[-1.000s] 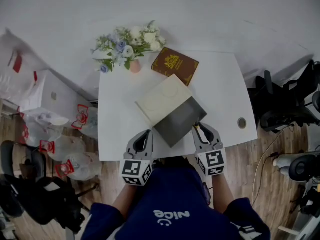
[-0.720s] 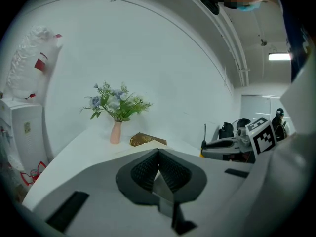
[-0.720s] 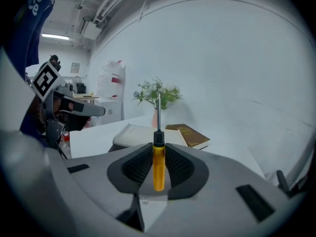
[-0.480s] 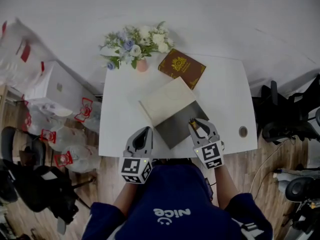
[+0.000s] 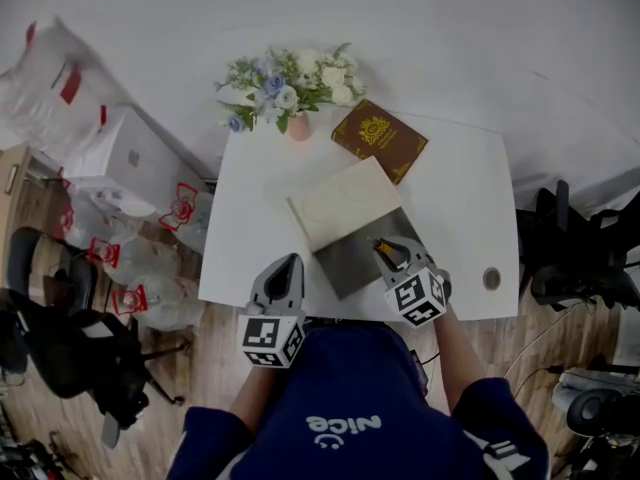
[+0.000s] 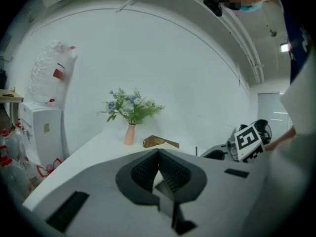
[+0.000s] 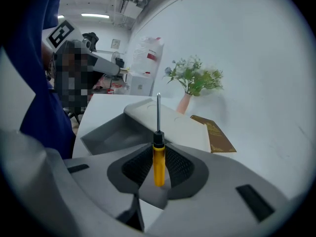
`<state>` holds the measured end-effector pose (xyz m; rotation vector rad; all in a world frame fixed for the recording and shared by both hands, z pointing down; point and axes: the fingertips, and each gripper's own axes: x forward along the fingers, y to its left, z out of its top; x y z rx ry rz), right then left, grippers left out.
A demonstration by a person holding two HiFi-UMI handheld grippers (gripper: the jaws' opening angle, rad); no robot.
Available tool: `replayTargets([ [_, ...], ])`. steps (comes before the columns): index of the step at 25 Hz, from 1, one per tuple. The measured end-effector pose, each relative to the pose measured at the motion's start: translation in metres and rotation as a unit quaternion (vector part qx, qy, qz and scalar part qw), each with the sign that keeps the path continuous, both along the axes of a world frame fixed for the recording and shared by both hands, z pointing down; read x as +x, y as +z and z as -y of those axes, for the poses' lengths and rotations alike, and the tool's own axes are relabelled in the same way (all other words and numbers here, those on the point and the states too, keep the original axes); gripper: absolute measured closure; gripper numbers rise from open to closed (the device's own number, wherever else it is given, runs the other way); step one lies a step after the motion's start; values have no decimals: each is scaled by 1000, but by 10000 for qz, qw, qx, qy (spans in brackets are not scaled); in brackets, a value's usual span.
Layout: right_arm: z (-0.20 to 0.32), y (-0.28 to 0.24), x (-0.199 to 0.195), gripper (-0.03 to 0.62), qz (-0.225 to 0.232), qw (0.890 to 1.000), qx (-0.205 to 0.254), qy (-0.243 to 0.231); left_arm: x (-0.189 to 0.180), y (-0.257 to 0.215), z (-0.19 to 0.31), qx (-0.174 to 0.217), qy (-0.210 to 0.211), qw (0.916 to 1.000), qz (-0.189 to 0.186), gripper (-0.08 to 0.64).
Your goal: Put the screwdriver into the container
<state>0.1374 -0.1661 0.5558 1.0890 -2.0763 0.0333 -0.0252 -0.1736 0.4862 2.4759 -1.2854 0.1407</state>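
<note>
Right gripper (image 5: 390,253) holds a screwdriver (image 7: 158,163) at the open grey container (image 5: 350,260) on a white counter (image 5: 255,218).
Its jaws clamp the yellow handle; the left gripper (image 5: 288,268) has its jaws together, empty. The blue shirt (image 5: 345,418) reads "nice".

A white table (image 5: 250,218) stands against the wall. At its back edge sits a small pink vase (image 5: 299,128) of white and blue flowers (image 5: 290,83), and just beside that lies a brown book (image 5: 379,139) with a gold emblem. Near the front, set askew, lies the open grey container (image 5: 350,258), its cream lid (image 5: 343,203) flat on the table against the far side. A round hole (image 5: 491,278) marks the front right corner.
</note>
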Motion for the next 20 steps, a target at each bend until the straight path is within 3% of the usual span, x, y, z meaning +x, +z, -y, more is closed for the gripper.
replayTargets([
  [8, 0, 33, -14, 499, -289, 9949, -577, -776, -8, 5, -5, -69, -307, 9995, 57, 545],
  [13, -5, 56, -26, 499, -465, 9828, -1229, -1300, -16, 6, -6, -55, -477, 9988, 70, 546],
  [20, -5, 73, -37, 497, -509, 9689, -1814, -1603, -19, 5, -5, -13, -573, 9983, 105, 545],
])
